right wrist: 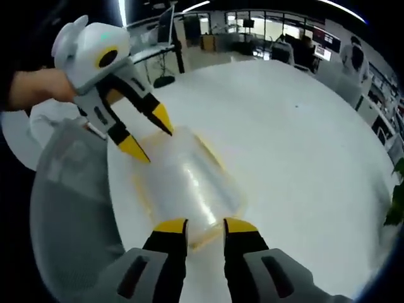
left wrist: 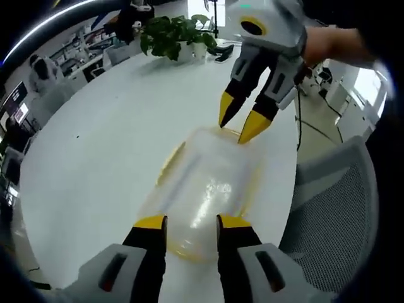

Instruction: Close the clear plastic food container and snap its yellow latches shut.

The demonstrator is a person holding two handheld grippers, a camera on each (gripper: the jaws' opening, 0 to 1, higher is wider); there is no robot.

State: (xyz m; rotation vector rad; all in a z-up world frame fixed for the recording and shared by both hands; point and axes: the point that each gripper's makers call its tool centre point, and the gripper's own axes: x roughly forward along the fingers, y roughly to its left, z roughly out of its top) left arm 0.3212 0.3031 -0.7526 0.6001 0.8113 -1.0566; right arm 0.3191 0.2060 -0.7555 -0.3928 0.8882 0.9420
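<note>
I have the clear plastic food container (left wrist: 205, 196) lying near the edge of the white round table (left wrist: 95, 158), just beside a grey mesh chair (left wrist: 334, 202), with its lid already resting on the body; the yellow seal and latches read as a pale yellow band around its rim. I work it from opposite short ends, which I judge lets one tool brace the box while the other presses a latch home. In the left gripper view, the left gripper (left wrist: 191, 222) has its yellow-tipped jaws apart, standing to either side of the near end and holding nothing that I can confirm. The right gripper (left wrist: 241, 120) comes in from the far side with its jaws parted, both tips pointing down at the far rim; whether they touch the plastic I cannot tell. The right gripper view confirms the mirror arrangement: the right gripper's own jaws (right wrist: 205, 224) straddle the near end, with the left gripper (right wrist: 150, 134) angled onto the opposite edge. Latch positions are too blurred to verify, so I judge that none is yet confirmed snapped. A potted plant (left wrist: 173, 35) stands well apart.
</note>
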